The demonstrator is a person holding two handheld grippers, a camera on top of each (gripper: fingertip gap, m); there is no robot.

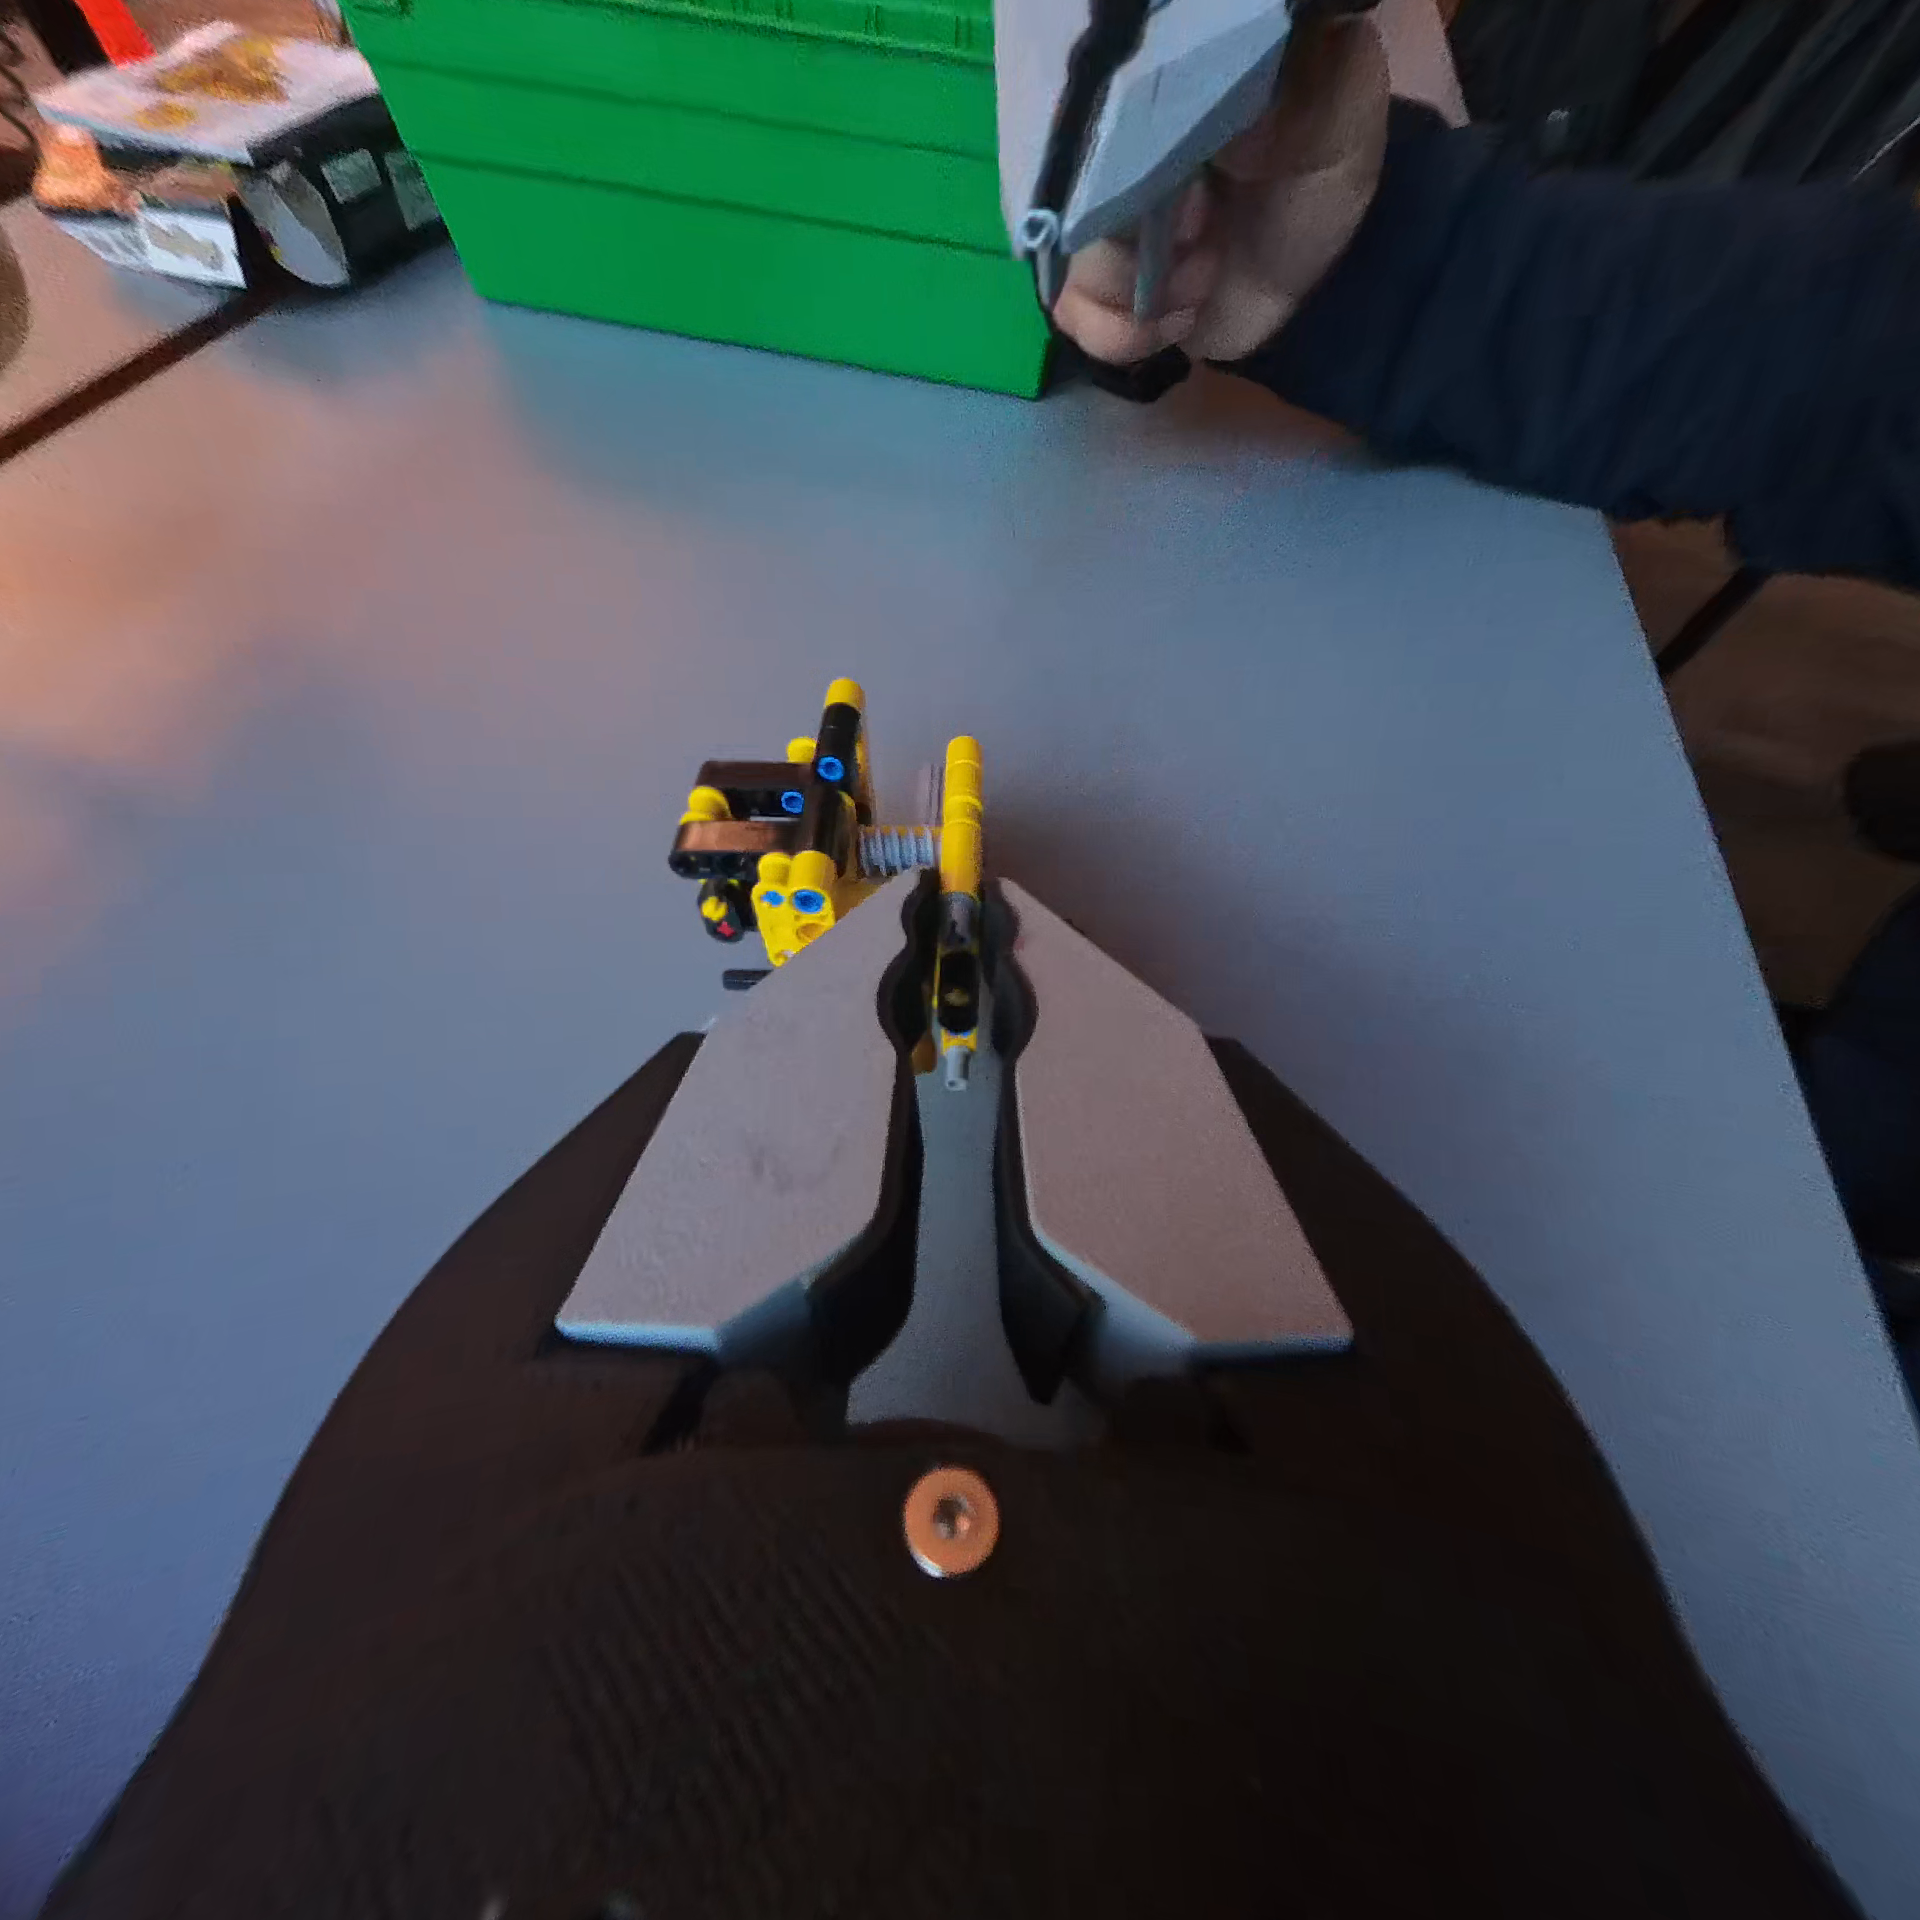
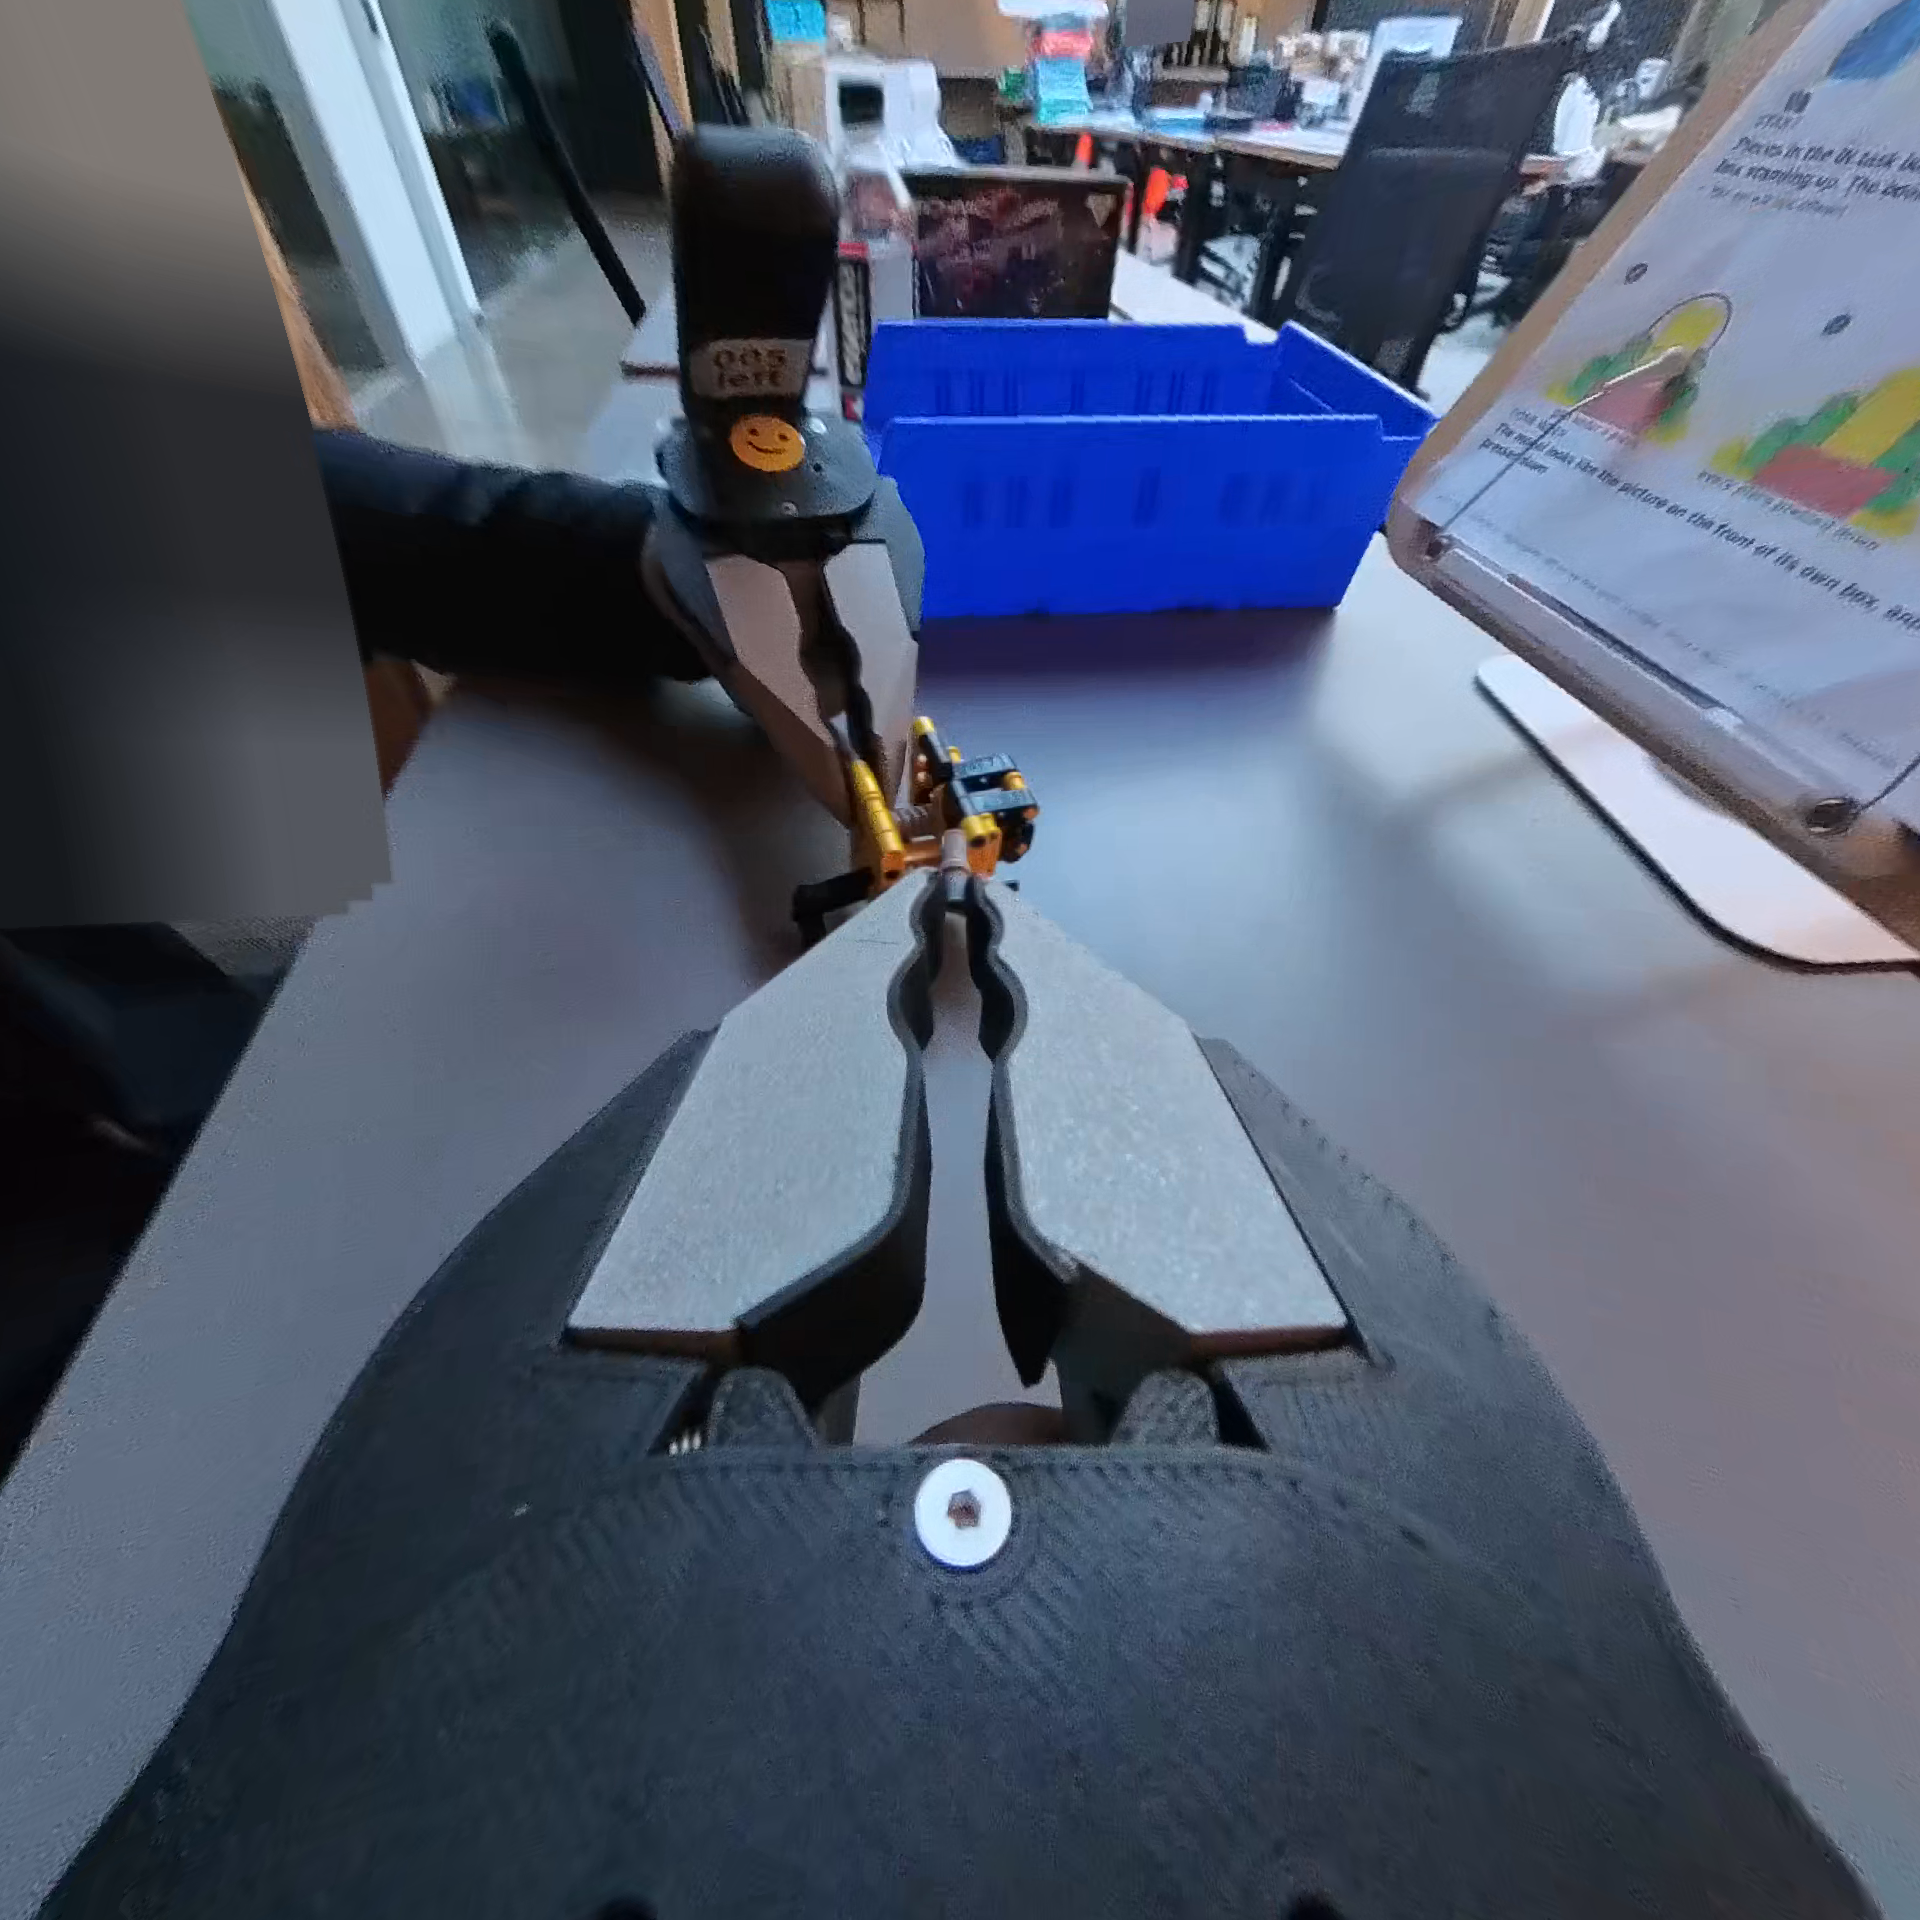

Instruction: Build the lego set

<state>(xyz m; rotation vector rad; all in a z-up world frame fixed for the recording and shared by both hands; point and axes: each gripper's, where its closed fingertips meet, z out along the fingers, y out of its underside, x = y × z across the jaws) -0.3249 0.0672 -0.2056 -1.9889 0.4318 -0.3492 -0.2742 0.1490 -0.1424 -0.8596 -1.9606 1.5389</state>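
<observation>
In the left wrist view, a cardboard box (image 1: 239, 177) lies at the far left edge of the surface (image 1: 416, 727), with a green bin (image 1: 727, 177) just to its right. Near the middle of the surface sits the yellow-and-black lego model (image 1: 800, 831). The left tool (image 1: 958, 914) is closed on the model's yellow beam (image 1: 961, 810), which runs between its fingers. At the upper right, a hand (image 1: 1247, 229) holds the handle of the right tool.

In the right wrist view, a dark sleeve (image 2: 499, 561) reaches in from the left, carrying the left tool (image 2: 857, 748), pinched on the model's yellow beam (image 2: 871, 805). The lego model (image 2: 956, 810) rests just ahead of the right tool (image 2: 954, 894), whose fingers are nearly together and grip a small grey pin (image 2: 951, 871) at the model's near side. Behind stands a blue bin (image 2: 1132, 468), and at the right a tilted instruction sheet (image 2: 1714, 416) on a stand.
</observation>
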